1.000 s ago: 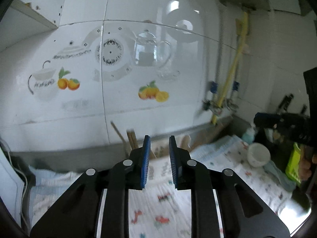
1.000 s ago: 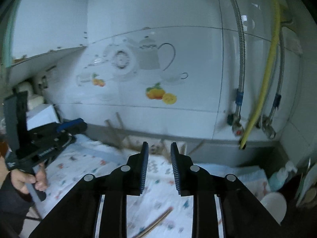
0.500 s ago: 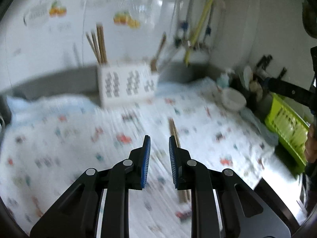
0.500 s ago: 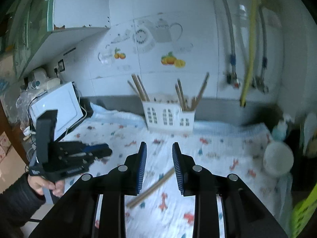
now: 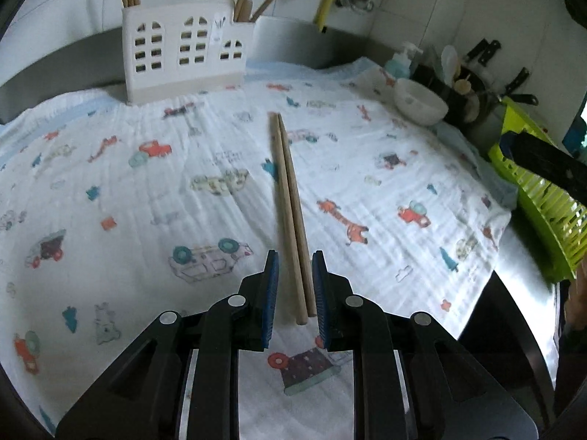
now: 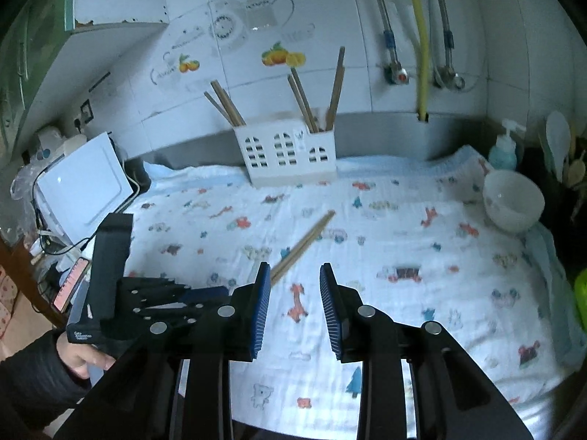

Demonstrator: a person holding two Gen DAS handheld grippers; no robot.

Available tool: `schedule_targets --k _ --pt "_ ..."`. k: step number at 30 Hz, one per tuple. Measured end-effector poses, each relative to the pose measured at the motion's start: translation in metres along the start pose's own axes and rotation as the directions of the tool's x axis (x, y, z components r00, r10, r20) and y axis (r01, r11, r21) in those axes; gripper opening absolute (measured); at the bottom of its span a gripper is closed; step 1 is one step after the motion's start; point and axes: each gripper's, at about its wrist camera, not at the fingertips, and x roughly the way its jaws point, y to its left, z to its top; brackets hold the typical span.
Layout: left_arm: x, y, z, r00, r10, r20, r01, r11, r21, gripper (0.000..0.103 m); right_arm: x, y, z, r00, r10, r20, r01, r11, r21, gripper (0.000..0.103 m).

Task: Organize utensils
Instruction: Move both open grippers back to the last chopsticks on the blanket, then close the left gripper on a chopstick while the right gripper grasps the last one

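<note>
A pair of wooden chopsticks [image 5: 290,198] lies on the patterned cloth [image 5: 110,183], pointing toward a white house-shaped utensil holder [image 5: 183,51] that has several chopsticks standing in it. My left gripper [image 5: 294,267] is open, its jaws on either side of the near ends of the pair, not closed on them. In the right wrist view the pair [image 6: 304,242] lies ahead and slightly left, with the holder [image 6: 290,157] by the wall. My right gripper [image 6: 294,278] is open and empty above the cloth. The left gripper [image 6: 165,293] shows there at the lower left.
A white bowl [image 5: 420,102] and a soap bottle [image 5: 401,60] stand at the right, beside a green basket [image 5: 543,212] and dark knives. A white appliance [image 6: 82,187] with cables sits at the left. Pipes [image 6: 422,36] run down the tiled wall.
Both grippers tilted down from the wall toward the counter. My left gripper came low over the cloth and now straddles the near ends of the chopsticks. Both stayed open.
</note>
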Motion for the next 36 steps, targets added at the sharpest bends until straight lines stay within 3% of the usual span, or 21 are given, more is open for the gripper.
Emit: schedule_targets --k 11,15,20,24,28,36 --pt "0.015 0.000 -0.001 0.999 0.025 -0.027 -0.025 1.000 0.003 0.018 0.023 0.009 -0.023 0.999 0.004 -0.046 -0.003 1.000 0.024 0.028" --pt "0.018 -0.002 0.002 0.996 0.081 -0.021 -0.081 0.996 0.026 0.008 0.029 0.010 -0.028 0.998 -0.005 -0.067 0.007 1.000 0.027 0.028" --pt "0.016 0.022 0.009 0.989 0.150 -0.012 -0.150 0.989 -0.016 0.007 0.040 0.009 -0.034 0.996 -0.004 -0.093 0.008 0.999 0.039 0.028" --pt "0.013 0.046 0.010 0.997 0.075 -0.010 -0.076 0.994 -0.080 0.007 0.058 0.015 -0.039 0.992 0.015 -0.122 -0.007 0.998 0.065 0.028" --pt "0.012 0.053 0.008 0.999 0.032 -0.008 -0.033 0.995 -0.093 0.007 0.081 0.027 -0.044 0.987 0.036 -0.156 -0.020 0.995 0.102 0.025" --pt "0.009 0.060 0.003 1.000 -0.022 -0.006 0.022 0.997 -0.080 0.007 0.113 0.049 -0.051 0.977 -0.003 -0.214 0.028 0.993 0.115 0.018"
